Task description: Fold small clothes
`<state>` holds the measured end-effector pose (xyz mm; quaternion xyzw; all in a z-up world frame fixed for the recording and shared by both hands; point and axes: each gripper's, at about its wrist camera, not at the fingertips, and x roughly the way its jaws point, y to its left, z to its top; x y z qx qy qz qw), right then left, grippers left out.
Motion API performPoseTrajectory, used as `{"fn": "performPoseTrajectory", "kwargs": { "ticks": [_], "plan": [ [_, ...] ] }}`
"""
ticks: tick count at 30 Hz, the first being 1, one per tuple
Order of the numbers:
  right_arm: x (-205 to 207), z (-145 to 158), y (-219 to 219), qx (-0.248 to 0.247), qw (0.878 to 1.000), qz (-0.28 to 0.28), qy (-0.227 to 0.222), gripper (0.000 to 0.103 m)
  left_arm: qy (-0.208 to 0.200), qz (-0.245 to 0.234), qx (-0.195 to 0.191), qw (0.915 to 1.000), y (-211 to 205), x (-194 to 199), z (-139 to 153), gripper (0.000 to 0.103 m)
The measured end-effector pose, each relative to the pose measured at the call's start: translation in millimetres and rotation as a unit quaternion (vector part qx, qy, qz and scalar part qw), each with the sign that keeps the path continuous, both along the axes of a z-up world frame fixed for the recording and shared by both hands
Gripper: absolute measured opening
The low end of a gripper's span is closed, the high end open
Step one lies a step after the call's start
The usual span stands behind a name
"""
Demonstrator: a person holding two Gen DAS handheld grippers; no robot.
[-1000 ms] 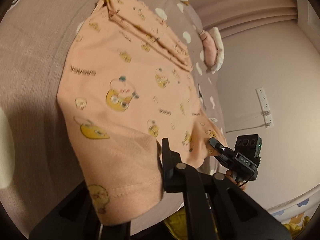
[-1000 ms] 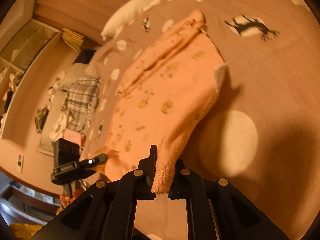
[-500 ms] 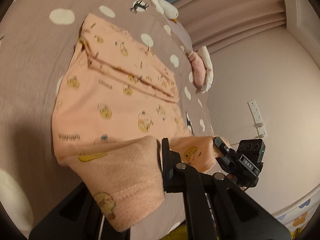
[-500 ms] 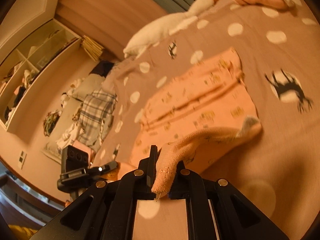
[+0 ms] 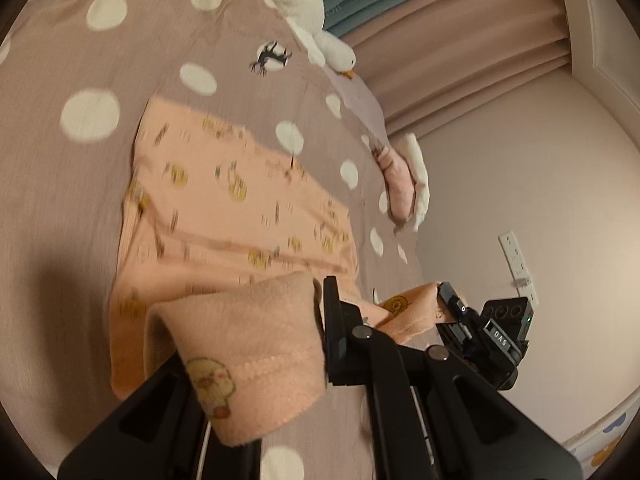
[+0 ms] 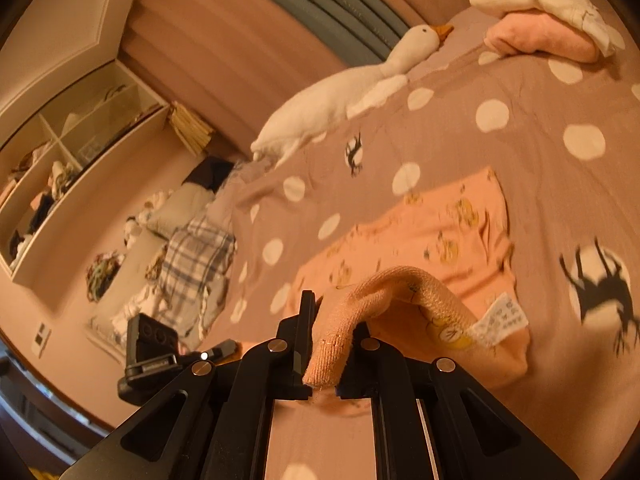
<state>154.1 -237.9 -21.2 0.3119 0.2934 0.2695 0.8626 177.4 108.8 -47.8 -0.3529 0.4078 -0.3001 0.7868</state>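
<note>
A small peach garment [image 5: 248,200] printed with yellow chicks lies flat on the mauve dotted bedspread [image 5: 60,240]. My left gripper [image 5: 316,312] is shut on one corner of its near hem, and that hem is lifted and curls back over the fingers. My right gripper [image 6: 326,328] is shut on the other hem corner, raised above the garment [image 6: 440,232], with a white care label [image 6: 502,316] hanging from the lifted fold. Each view shows the other gripper at the hem's far corner: the right gripper [image 5: 452,304] and the left gripper [image 6: 224,350].
A white goose plush [image 6: 344,96] lies at the far side of the bed near the curtains. Folded pink and white clothes [image 6: 540,36] sit at the bed's far corner. A plaid cloth [image 6: 196,256] and open shelves [image 6: 72,160] are off to the left.
Both grippers have risen and carried the held hem forward over the garment toward its far end. More of the bed and the goose plush has come into view.
</note>
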Motion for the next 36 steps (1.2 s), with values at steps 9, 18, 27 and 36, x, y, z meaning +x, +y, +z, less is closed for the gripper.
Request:
{"fn": "performPoseTrajectory", "kwargs": {
  "ticks": [9, 18, 27, 36],
  "plan": [
    [74.9, 6.1, -3.1, -0.003, 1.0, -0.029, 0.004, 0.009, -0.002, 0.036, -0.011, 0.9993, 4.3, 81.1, 8.4, 0.005],
    [153.3, -46.1, -9.2, -0.008, 0.993, -0.047, 0.11, 0.009, 0.058, 0.065, 0.031, 0.9957, 4.8, 157.9, -35.4, 0.005],
    [210.2, -79.1, -15.9, 0.027, 0.974, -0.071, 0.214, 0.019, 0.107, 0.12, 0.074, 0.9842, 16.1, 205.1, -58.1, 0.005],
    [182.2, -67.7, -56.7, -0.006, 0.974, -0.13, 0.188, 0.034, 0.095, 0.136, 0.132, 0.9773, 42.9, 196.8, -51.5, 0.006]
  ]
}}
